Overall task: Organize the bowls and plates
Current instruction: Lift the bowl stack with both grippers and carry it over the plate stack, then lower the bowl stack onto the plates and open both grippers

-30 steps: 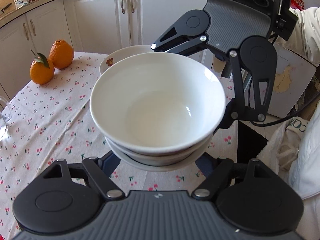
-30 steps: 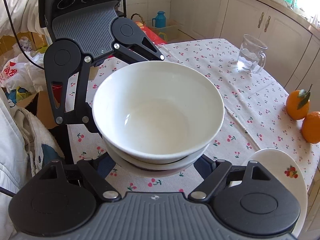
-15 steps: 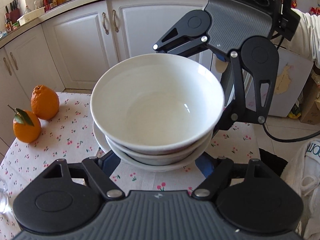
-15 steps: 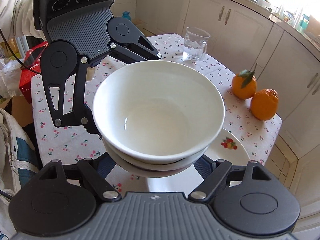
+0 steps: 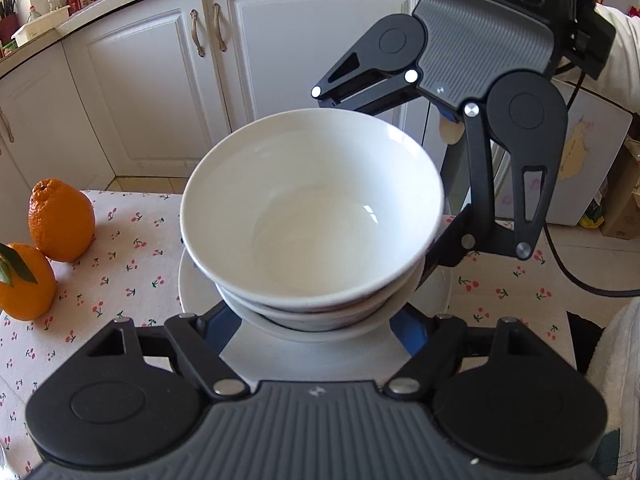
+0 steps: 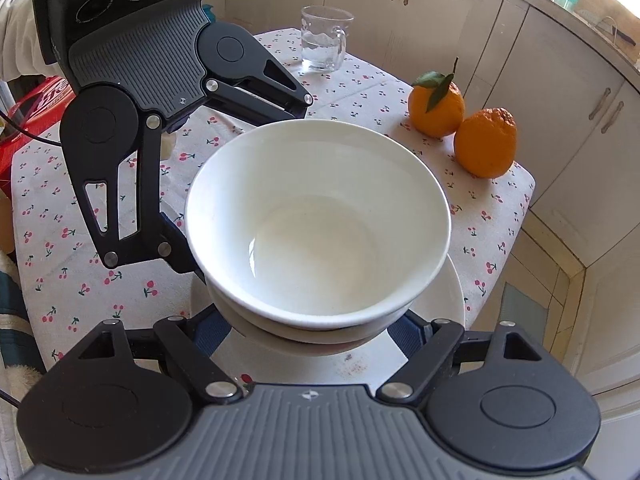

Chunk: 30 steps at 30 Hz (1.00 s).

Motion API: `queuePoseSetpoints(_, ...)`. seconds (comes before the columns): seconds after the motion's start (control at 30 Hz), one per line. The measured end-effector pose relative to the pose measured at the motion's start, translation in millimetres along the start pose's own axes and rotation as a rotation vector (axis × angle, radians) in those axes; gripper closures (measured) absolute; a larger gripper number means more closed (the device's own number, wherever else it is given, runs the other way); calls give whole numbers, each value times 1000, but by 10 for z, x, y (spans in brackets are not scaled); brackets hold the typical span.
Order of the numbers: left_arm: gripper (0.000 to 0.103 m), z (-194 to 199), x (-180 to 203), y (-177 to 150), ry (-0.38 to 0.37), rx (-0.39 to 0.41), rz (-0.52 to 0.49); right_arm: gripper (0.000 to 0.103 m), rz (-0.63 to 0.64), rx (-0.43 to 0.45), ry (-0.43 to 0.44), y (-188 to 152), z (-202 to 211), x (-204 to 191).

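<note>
Two claws share one load: your left claw (image 5: 316, 320) and your right claw (image 6: 312, 332) each clamp opposite sides of a stack of white bowls (image 5: 312, 216), pads pressed against the lower bowls while the top bowl sits nested and upright between them. Gripping from both sides likely keeps the stack level and stops the nested bowls from sliding apart. Directly beneath the stack, just under both claws, lies a white plate (image 6: 454, 292) with a small fruit print; whether the stack's base touches it yet I cannot tell, so judge this as a carry lining up over the plate, with the set-down not yet done.

Beyond your right claw, two oranges (image 6: 460, 132) sit touching each other near the bench's far edge, and further off a clear glass mug (image 6: 324, 40) stands upright. The bench (image 6: 80, 280) wears a cherry-print cloth. Past it run cream cabinets (image 5: 160, 92) under a cluttered counter, over a tiled floor.
</note>
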<state>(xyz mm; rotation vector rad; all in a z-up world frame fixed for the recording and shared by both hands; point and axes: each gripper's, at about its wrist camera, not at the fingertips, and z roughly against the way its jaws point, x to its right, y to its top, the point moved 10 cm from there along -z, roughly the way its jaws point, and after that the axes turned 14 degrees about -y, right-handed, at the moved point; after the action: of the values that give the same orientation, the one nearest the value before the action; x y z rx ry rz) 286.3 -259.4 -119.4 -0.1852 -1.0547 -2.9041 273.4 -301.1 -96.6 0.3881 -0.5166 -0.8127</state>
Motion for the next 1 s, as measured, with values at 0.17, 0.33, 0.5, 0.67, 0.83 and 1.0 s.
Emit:
queuePoseSetpoints(0.17, 23, -56, -54, 14, -10, 10, 5, 15, -28, -18, 2, -58, -97, 25)
queuePoseSetpoints(0.33, 23, -80, -58, 36, -8, 12, 2, 15, -56, -23, 11, -88, -124, 36)
queuePoseSetpoints(0.5, 21, -68, -39, 4, 10, 26, 0, 15, -65, -16, 8, -89, -135, 51)
queuePoseSetpoints(0.67, 12, 0, 52, -56, 56, 5, -30, 3, -98, -4, 12, -96, -87, 25)
queuePoseSetpoints(0.83, 9, 196, 69, -153, 129, 28, 19, 2, -145, 2, -15, -152, 20, -1)
queuePoseSetpoints(1.0, 8, 527, 162, -184, 264, 92, 80, 0, -205, 3, -90, -184, 208, -85)
